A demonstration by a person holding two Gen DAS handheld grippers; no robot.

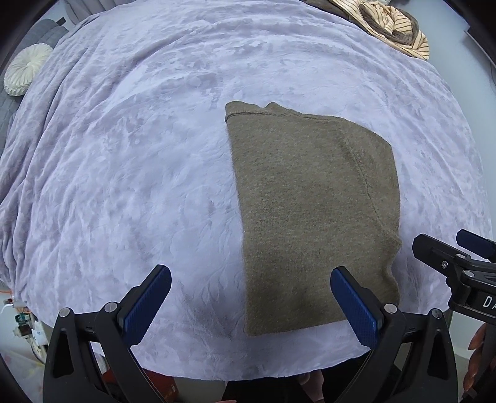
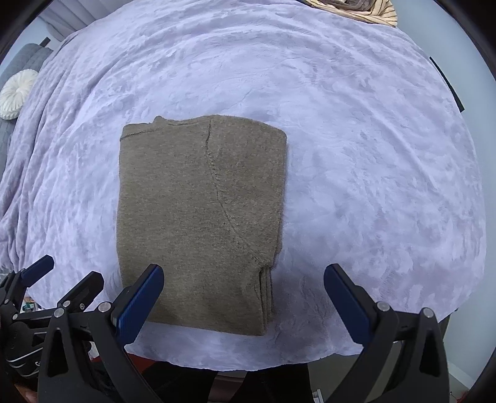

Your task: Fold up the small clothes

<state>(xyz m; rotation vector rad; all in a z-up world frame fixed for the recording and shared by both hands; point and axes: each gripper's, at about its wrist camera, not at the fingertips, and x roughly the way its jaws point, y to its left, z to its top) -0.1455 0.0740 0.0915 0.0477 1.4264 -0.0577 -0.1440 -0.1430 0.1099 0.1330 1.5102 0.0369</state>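
A brown knitted garment (image 1: 313,217) lies folded into a flat rectangle on the lavender blanket (image 1: 139,186); in the right wrist view the garment (image 2: 198,217) shows stacked layers along its right edge. My left gripper (image 1: 249,279) hangs open above the garment's near left edge, nothing between its blue pads. My right gripper (image 2: 243,277) is open wide over the garment's near right corner, holding nothing. The right gripper (image 1: 458,260) also shows at the right edge of the left wrist view, and the left gripper (image 2: 55,279) at the left edge of the right wrist view.
A pile of striped and brown clothes (image 1: 393,28) lies at the far right of the blanket. A round white cushion (image 1: 26,69) rests on grey upholstery at the far left. The blanket's near edge (image 2: 217,365) drops off just below the garment.
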